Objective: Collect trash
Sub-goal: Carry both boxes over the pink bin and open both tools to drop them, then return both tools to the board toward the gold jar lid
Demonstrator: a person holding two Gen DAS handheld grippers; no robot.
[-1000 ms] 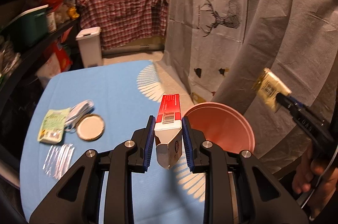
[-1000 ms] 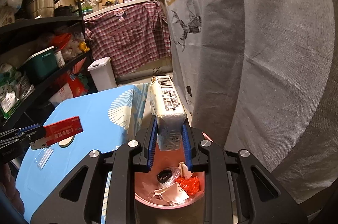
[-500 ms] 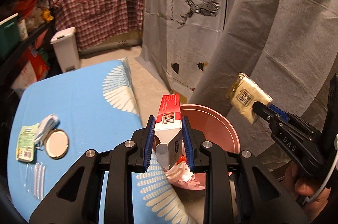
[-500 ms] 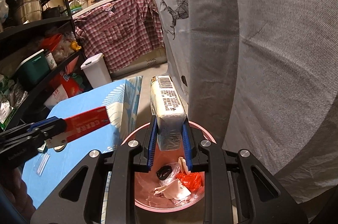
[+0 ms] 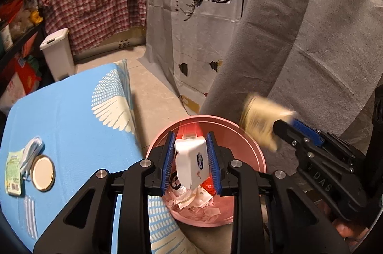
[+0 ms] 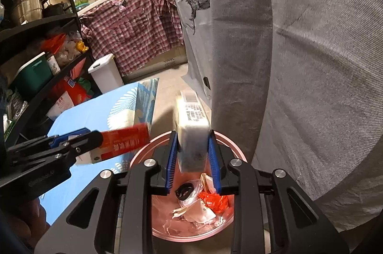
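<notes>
Landmark: pink trash bin (image 5: 251, 146), on the floor just off the corner of the blue-clothed table (image 5: 71, 115), with a grey draped sheet (image 5: 311, 38) close behind it. The bin already holds crumpled paper, a red scrap and a black ring-shaped bit.

Left gripper (image 5: 190, 158): directly above the bin mouth, jaws narrow and clamped on a red-and-white carton (image 5: 190, 158). In the right wrist view the carton's long axis points away from the fingers, out over the bin's table-side rim.

Right gripper (image 6: 192, 153): also above the bin, on the sheet side, jaws closed on a pale wrapped packet (image 6: 191, 131) with a printed label. The packet's long axis runs forward from the fingers; it is blurred in both views.

Key relation: both items lie above the open bin, nothing between them and the trash below. Judgement: drop step is at hand; neither arm is clearly nearer.

Room: sheet near the right gripper, table edge just beside the left. The grippers are near each other but apart.

Left on the table, well away from the bin: a round jar lid (image 5: 43, 172), a green-printed packet (image 5: 14, 172), a clear wrapper (image 5: 31, 215).
</notes>
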